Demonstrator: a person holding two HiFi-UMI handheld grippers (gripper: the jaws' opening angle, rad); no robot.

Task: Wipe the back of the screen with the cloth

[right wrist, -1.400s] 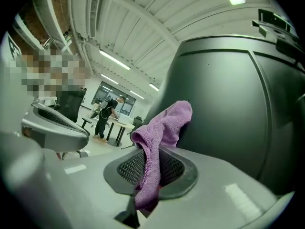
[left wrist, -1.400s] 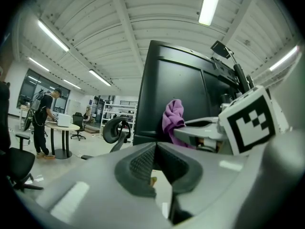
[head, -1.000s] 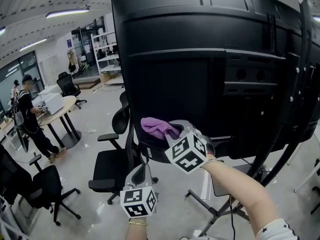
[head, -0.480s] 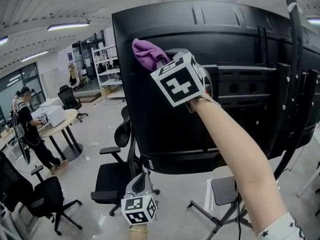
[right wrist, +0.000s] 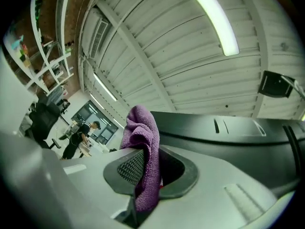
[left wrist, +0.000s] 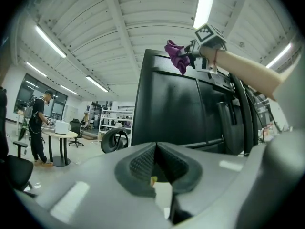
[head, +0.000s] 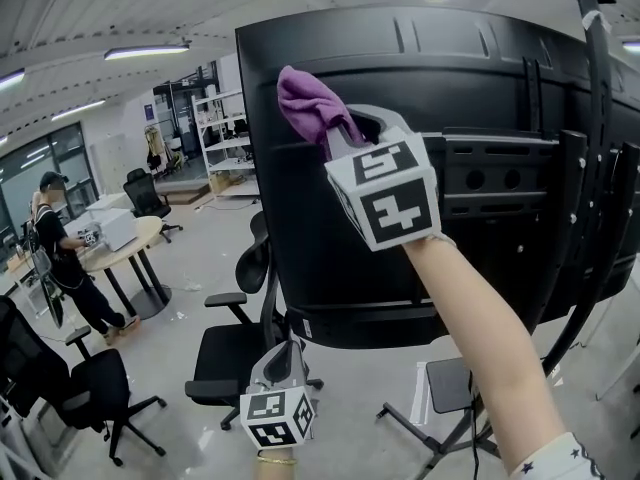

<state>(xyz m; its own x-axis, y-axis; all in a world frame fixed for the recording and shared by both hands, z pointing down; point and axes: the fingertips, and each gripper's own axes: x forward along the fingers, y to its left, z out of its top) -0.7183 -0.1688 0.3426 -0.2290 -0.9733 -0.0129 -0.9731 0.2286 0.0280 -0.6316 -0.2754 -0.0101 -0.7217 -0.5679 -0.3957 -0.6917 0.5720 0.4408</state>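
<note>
Cloth clamped in right hand-held gripper lies at upper back of screen; left hand-held gripper hangs low, jaws together.

Bare panel spans the left of the screen; a mounting bracket and stand rails block the right, while an office chair stands close under its lower-left corner.

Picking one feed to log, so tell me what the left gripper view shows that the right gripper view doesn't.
Left gripper view only: the left gripper, shut and empty; the right gripper seen from outside; the forearm behind it. Right gripper view only: its jaws clamped on the purple cloth. Both: the cloth, the black screen back, a standing person.
</note>
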